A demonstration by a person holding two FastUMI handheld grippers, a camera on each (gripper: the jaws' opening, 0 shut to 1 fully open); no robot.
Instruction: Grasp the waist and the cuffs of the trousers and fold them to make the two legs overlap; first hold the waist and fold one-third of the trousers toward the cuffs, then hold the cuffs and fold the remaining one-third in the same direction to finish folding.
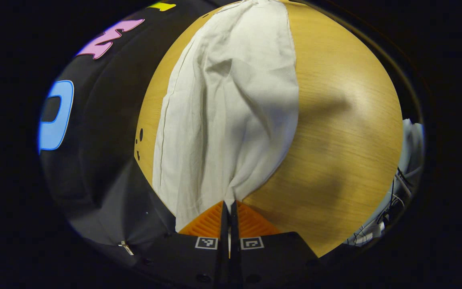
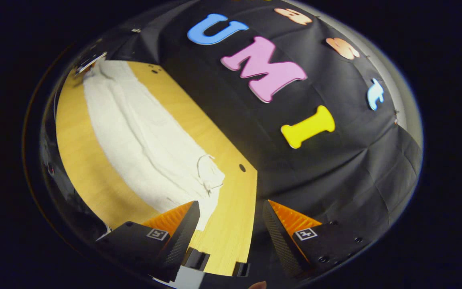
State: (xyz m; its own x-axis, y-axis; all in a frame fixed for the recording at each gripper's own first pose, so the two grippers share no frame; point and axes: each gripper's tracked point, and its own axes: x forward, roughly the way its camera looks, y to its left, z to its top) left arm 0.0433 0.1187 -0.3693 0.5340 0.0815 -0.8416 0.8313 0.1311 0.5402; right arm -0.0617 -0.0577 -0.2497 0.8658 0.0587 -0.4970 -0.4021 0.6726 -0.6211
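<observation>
- The left gripper (image 1: pixel 229 206) fingers are pinching one end of the trousers (image 1: pixel 231 104), lying along the bench (image 1: pixel 343 132) toward the frame's top.
- The right gripper (image 2: pixel 231 212) fingers are hovering spread beside the waist, lower left.
- Judging by this, leg-overlapping is beginning; next, the right needs a grip.

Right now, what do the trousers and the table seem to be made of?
The trousers look like a thin woven fabric, perhaps cotton or linen, matte: they crease softly and show a seam along one edge. The table looks like wood or wood-grain laminate, smooth and slightly glossy, with fine grain lines and a soft light reflection.
</observation>
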